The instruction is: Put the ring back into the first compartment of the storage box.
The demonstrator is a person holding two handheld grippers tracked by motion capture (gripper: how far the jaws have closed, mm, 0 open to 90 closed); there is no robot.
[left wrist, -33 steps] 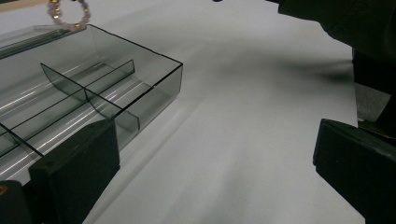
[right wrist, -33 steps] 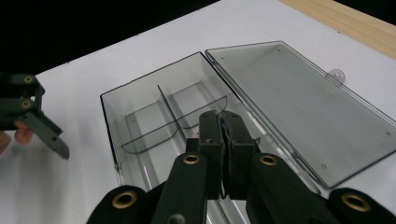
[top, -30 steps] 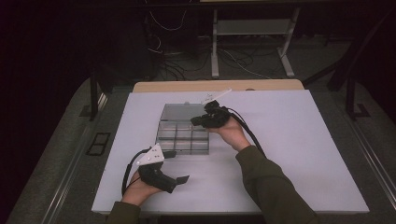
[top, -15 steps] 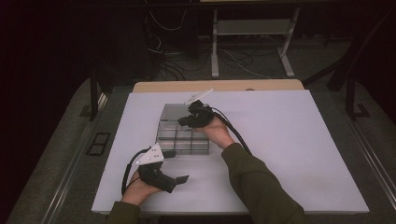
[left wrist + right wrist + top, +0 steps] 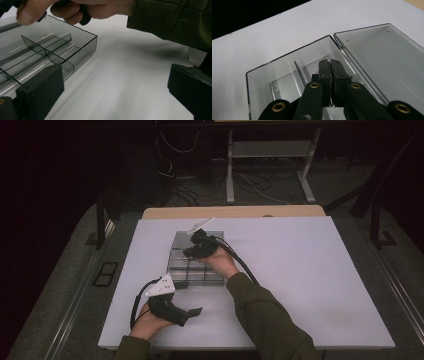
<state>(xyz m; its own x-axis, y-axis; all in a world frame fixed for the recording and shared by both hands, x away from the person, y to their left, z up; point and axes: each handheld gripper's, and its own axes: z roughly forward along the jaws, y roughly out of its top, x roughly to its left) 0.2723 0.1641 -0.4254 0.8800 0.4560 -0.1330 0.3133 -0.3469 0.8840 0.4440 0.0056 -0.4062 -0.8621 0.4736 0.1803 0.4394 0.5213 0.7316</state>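
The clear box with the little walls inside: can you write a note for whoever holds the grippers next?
Right gripper: jaws shut, tips down inside the clear divided box, over a far compartment near the hinge. Whether they pinch anything is too hidden to tell.
Left gripper: jaws open, holding nothing, low over the white table near the box's front corner.
Box: in the middle of the table, its lid open and lying flat behind it.
Done: the lid is open.
Left: probably finishing whatever the right jaws are doing in that compartment, then closing the lid.
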